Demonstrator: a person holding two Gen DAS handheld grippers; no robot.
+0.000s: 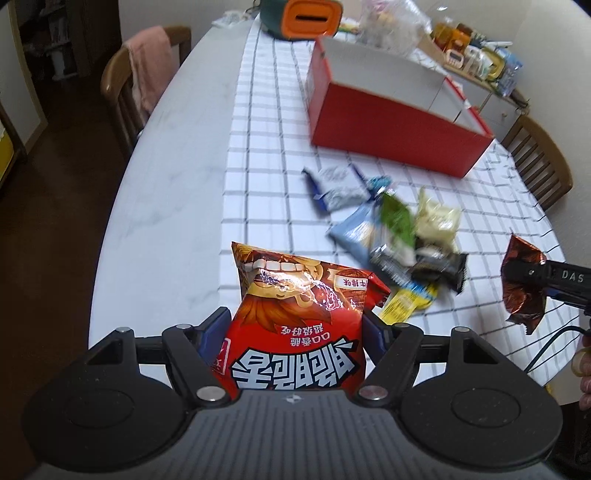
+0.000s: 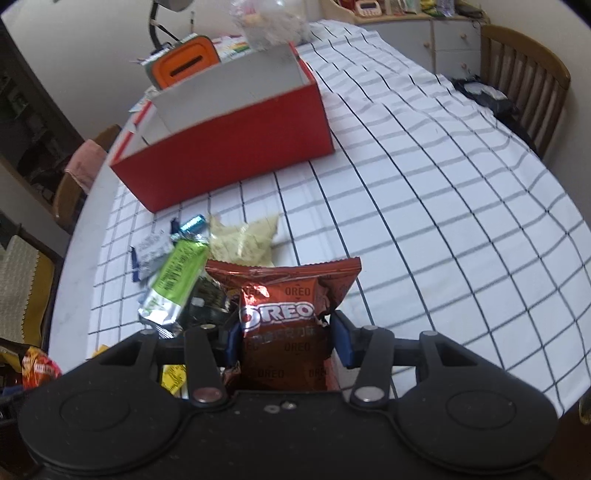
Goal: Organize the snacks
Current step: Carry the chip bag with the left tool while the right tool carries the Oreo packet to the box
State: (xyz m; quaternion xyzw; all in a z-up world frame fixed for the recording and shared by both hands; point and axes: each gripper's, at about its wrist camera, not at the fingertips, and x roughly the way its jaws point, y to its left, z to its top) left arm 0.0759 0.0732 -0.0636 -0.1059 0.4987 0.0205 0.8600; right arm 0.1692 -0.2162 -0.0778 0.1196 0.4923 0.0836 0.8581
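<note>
My left gripper (image 1: 295,328) is shut on a red snack bag (image 1: 299,314) with a cartoon face, held above the table's near edge. My right gripper (image 2: 286,332) is shut on a brown Oreo packet (image 2: 288,306); it also shows in the left wrist view (image 1: 522,284) at the right. A pile of loose snack packets (image 1: 391,229) lies on the checked cloth, also in the right wrist view (image 2: 184,269). An open red box (image 1: 388,125) with a white inside stands beyond the pile; the right wrist view (image 2: 229,155) shows it too.
An orange-and-green container (image 1: 303,18) and a clear plastic bag (image 1: 391,22) stand behind the box. Wooden chairs (image 1: 133,85) (image 2: 524,74) stand at both table sides. A cabinet (image 2: 443,40) with small items is at the back.
</note>
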